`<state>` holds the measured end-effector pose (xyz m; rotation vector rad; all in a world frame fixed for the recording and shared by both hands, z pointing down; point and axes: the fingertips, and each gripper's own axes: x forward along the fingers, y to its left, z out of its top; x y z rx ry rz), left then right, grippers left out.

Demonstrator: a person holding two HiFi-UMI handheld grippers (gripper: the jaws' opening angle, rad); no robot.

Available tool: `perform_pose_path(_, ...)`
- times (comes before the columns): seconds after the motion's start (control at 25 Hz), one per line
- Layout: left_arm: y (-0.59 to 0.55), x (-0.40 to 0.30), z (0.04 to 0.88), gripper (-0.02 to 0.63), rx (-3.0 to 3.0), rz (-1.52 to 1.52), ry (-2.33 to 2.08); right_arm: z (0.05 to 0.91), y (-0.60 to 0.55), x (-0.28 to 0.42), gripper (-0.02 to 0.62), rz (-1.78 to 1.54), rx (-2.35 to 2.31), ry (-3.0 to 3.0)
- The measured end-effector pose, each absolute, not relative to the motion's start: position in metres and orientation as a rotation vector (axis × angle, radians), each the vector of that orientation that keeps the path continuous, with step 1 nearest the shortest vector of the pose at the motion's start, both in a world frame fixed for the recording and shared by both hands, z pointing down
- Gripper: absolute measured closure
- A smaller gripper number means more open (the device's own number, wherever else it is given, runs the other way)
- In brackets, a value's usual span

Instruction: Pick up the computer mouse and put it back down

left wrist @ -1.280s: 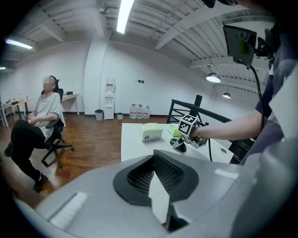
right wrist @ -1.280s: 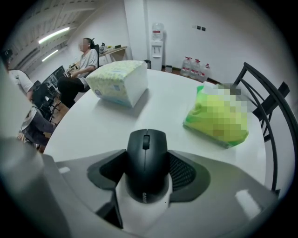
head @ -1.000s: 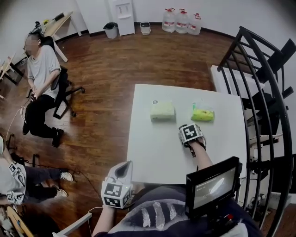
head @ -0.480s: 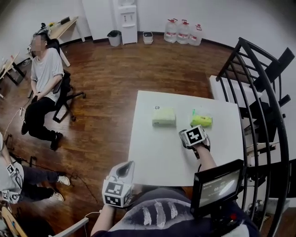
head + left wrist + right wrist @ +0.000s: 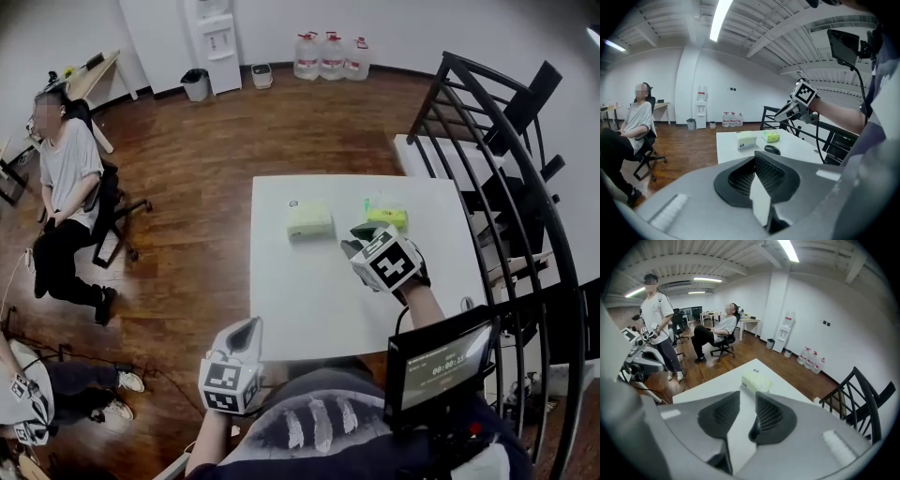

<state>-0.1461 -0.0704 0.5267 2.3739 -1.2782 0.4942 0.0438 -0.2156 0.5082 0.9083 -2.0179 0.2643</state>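
**Item 1, computer mouse** (image 5: 772,149): black, lying flat on the white table (image 5: 726,144), right of centre in the left gripper view. It is near the green tissue pack (image 5: 771,136), on the side towards the camera. Nothing touches it. In my head view I cannot find it (the right gripper covers that part of the table).

**Item 2, right gripper** (image 5: 743,404): raised clear of the tabletop, right of centre in the head view, with the marker cube facing up. Its tongs have just been closing and now stand a narrow slit apart. Nothing is between them; only bare table shows through the slit.

**Item 3, left gripper** (image 5: 753,161): at the lower left of the head view, off the table's near edge and over the wooden floor. Its tongs are pressed together at the tips and pinch nothing.

**Item 4, pale tissue box** (image 5: 309,219): on the far half of the table, left of the green tissue pack and apart from it.

**Item 5, surroundings:** a seated person (image 5: 66,178) is at the upper left of the head view. Water bottles (image 5: 328,54) stand along the far wall. A black railing (image 5: 506,159) is at the right.
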Motion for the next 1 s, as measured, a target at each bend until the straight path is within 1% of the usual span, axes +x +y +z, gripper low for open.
perform_pose_path(0.04,-0.067,-0.145,0.526,0.591,2.384,0.493,-1.269,0.501,-0.207,0.041,0.508,0.246,0.901,-2.024)
perform_pose_path(0.08,-0.064,-0.145,0.525,0.591,2.392,0.493,-1.260,0.495,-0.199,0.038,0.562,0.233,0.891,-2.030)
perform_pose_path(0.12,-0.060,-0.145,0.525,0.591,2.400,0.494,-1.250,0.489,-0.189,0.035,0.591,0.227,0.878,-2.036)
perform_pose_path(0.36,-0.046,-0.134,0.527,0.591,2.454,0.513,-1.154,0.466,-0.143,0.030,0.592,0.192,0.845,-2.052)
perform_pose_path(0.6,-0.033,-0.106,0.516,0.591,2.522,0.506,-1.074,0.459,-0.106,0.054,0.592,0.156,0.885,-2.021)
perform_pose_path(1.0,-0.015,-0.048,0.499,0.591,2.529,0.531,-1.087,0.445,-0.084,0.097,0.592,0.124,0.858,-2.069)
